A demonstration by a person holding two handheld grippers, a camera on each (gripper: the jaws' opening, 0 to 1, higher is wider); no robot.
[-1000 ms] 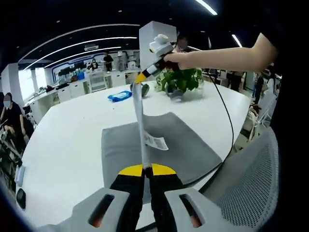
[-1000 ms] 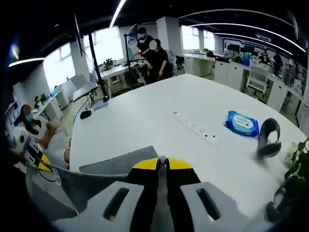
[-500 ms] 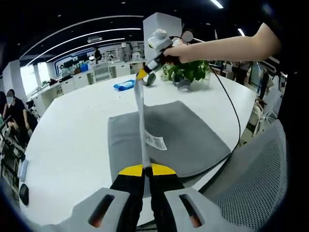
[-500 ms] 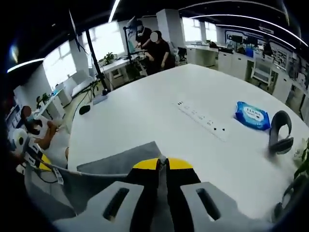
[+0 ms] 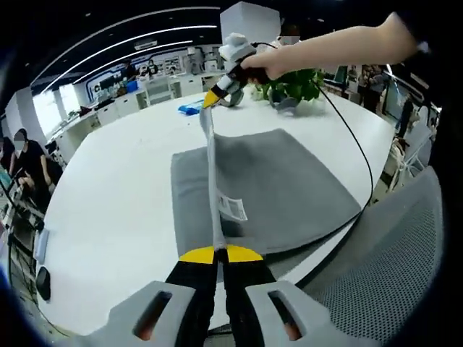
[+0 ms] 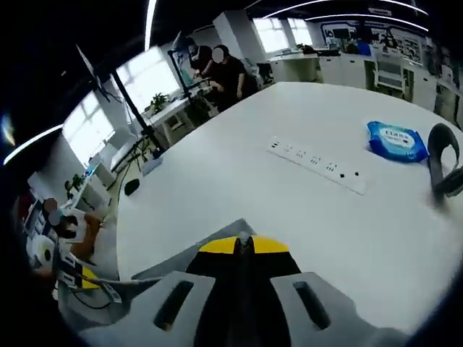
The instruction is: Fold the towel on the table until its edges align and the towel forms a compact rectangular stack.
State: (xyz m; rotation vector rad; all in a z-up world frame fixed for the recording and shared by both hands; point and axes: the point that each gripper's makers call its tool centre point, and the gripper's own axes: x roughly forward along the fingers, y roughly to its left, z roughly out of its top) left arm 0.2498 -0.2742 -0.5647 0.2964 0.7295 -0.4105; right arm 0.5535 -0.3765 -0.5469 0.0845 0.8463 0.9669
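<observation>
Claws (image 5: 217,254) pinch towel (image 5: 282,181) edge taut.

Right tool (image 6: 244,242) pinches the grey towel (image 6: 177,262) above the white table (image 6: 289,195)

Grey rectangular cloth towel (image 5: 282,188), partly lifted over the white bench (image 5: 108,210).

One edge rises taut as a narrow strip between two raised corners, a white label (image 5: 233,208) hanging from it; the rest lies flat, its near part overhanging the bench edge.
</observation>
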